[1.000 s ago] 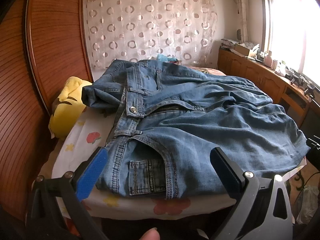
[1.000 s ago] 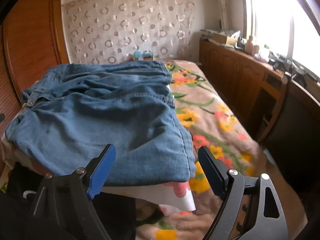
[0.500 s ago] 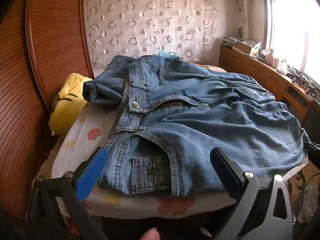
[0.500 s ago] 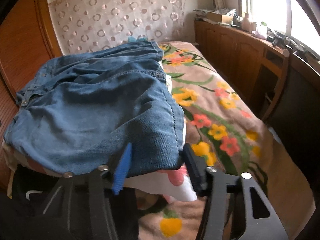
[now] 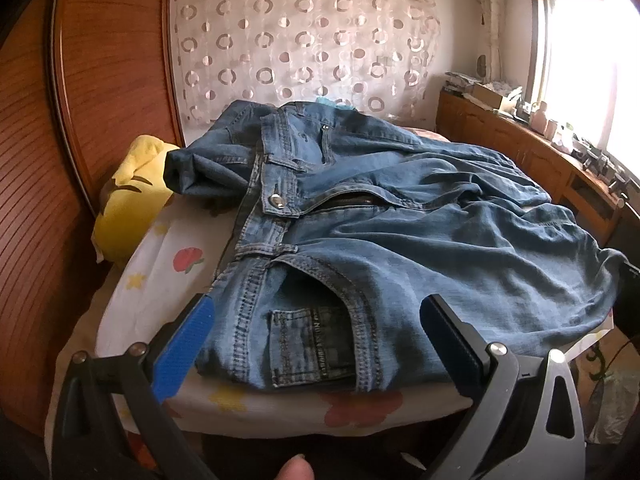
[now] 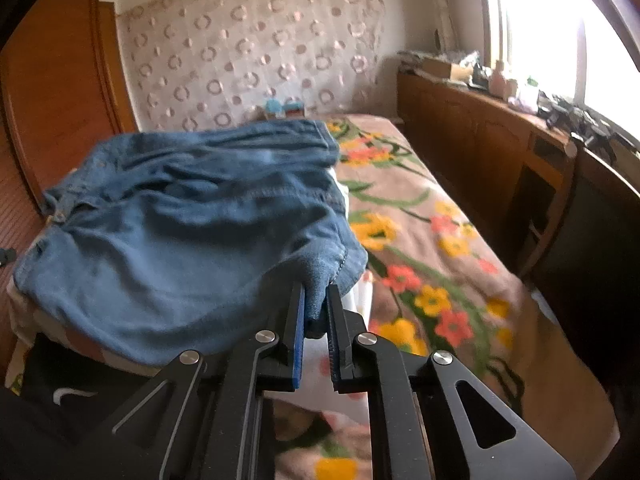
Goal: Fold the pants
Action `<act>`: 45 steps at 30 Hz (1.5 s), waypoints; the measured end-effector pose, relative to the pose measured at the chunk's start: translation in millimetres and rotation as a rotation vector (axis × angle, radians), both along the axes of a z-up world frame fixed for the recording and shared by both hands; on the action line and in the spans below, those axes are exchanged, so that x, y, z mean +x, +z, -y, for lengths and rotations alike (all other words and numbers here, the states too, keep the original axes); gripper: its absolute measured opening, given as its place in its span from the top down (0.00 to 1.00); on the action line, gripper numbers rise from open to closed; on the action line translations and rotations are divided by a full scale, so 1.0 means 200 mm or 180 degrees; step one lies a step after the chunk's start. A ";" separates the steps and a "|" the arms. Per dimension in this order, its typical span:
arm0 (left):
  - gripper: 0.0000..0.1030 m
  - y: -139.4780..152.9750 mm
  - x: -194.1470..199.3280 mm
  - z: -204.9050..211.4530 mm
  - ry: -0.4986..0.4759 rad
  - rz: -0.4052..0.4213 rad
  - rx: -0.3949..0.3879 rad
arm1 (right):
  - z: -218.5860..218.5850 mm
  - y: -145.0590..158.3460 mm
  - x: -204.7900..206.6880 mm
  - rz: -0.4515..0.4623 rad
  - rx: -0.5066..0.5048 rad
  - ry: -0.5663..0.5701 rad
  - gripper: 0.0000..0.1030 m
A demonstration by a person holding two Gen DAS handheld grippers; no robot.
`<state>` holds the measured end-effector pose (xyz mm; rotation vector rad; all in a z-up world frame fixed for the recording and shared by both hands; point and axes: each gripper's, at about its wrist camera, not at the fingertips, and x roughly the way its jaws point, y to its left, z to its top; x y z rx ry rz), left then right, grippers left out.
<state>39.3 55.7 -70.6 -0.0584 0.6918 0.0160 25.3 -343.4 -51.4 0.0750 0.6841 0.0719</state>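
Your right gripper (image 6: 316, 300) has just been closing and now pinches a fold of the jeans (image 5: 400, 240) at their near right corner, denim bunched between the pads. Your left gripper (image 5: 316, 320) stands wide apart at the near left, its fingers either side of the waistband pocket, gripping nothing. The jeans lie spread on a white flowered sheet (image 5: 160, 268) over the floral bed (image 6: 440, 240), a yellow cushion (image 5: 132, 196) at far left.
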 end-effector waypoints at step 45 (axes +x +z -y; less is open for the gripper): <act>0.96 -0.05 -0.05 -0.32 -0.0241 0.0002 -0.0292 | -0.12 0.21 0.18 0.0271 -0.0347 0.0166 0.95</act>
